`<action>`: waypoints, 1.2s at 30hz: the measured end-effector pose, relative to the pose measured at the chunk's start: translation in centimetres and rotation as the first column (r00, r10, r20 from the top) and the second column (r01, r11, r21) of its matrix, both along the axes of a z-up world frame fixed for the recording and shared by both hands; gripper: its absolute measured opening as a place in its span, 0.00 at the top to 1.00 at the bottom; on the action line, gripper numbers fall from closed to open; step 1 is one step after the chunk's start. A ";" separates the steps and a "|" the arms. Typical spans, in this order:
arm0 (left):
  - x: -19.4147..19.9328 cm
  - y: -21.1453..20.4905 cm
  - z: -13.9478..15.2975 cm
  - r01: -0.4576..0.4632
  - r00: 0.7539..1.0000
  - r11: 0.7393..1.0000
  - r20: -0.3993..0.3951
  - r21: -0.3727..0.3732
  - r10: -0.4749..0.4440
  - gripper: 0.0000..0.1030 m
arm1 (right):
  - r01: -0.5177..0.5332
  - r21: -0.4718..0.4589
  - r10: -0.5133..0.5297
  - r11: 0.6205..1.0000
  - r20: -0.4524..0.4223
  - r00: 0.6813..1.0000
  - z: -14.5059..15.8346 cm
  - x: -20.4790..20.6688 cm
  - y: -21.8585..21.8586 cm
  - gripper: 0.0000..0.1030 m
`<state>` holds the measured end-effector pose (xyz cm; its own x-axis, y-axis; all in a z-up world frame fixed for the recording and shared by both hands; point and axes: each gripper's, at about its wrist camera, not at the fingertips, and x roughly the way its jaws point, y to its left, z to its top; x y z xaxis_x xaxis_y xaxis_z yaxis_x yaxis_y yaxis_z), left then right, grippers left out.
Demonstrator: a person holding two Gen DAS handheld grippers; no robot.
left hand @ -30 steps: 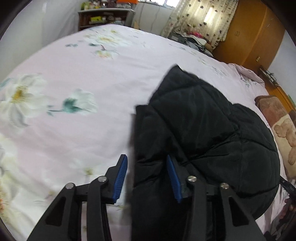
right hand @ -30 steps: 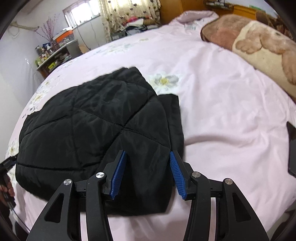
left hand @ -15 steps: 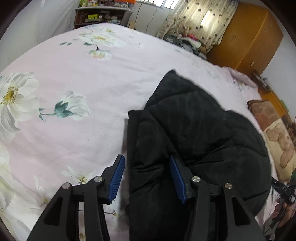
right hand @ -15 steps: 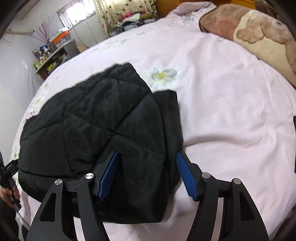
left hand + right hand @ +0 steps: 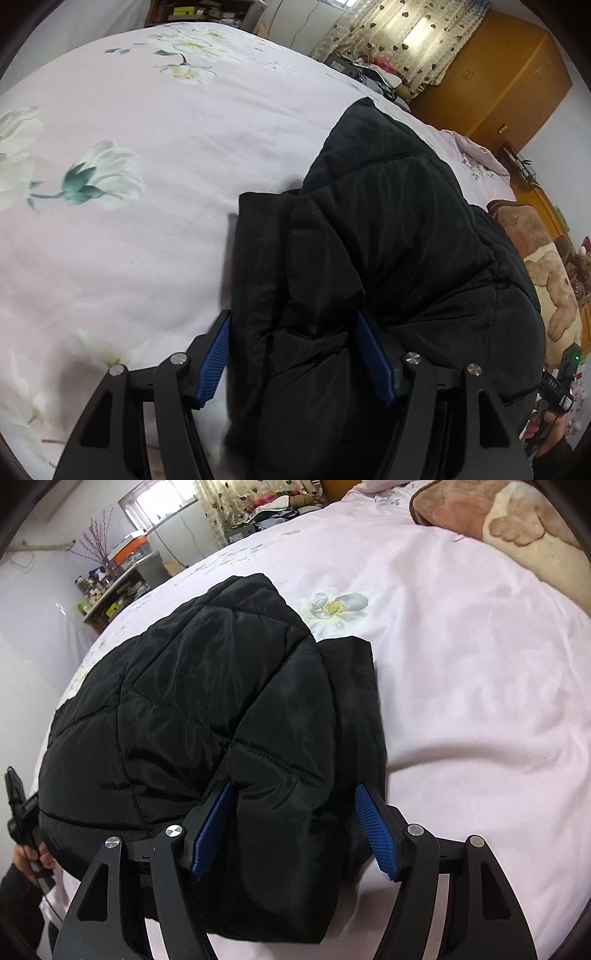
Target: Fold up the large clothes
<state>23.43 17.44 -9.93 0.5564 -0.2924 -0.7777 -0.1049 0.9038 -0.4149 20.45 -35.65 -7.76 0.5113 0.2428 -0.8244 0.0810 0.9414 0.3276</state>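
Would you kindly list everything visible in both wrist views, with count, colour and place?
jacket: one, black quilted, folded on the bed, near edge between both grippers' fingers.
bedsheet: one, pale pink with white flowers, covering the bed.
plush blanket: one, brown and cream, at the bed's head end.
wardrobe: one, orange wood, behind the bed.
curtain: one, cream with dark hearts, at the window.
shelf: one, cluttered, against the far wall.
left gripper: one, black with blue pads, open around the jacket's edge.
right gripper: one, black with blue pads, open around the jacket's edge.
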 end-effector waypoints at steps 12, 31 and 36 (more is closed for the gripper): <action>-1.3 1.1 -0.8 0.012 1.000 0.997 0.008 -0.071 -0.012 0.28 | -0.011 0.084 0.011 0.996 -0.005 1.000 -1.1 0.6 -1.4 0.27; 1.4 0.5 -0.6 0.067 0.998 0.997 0.012 -0.032 -0.067 0.18 | 0.004 0.217 -0.003 0.976 -0.006 1.000 -4.3 2.5 -4.3 0.05; 0.4 0.3 -0.6 0.043 0.999 0.998 0.021 -0.037 -0.042 0.20 | -0.075 0.148 0.071 0.986 0.035 0.997 -1.7 1.6 -1.8 0.53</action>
<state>23.79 17.73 -10.57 0.5583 -0.3447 -0.7547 -0.0580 0.8912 -0.4499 22.10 -37.46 -9.47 0.5113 0.3992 -0.7610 0.0021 0.8850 0.4656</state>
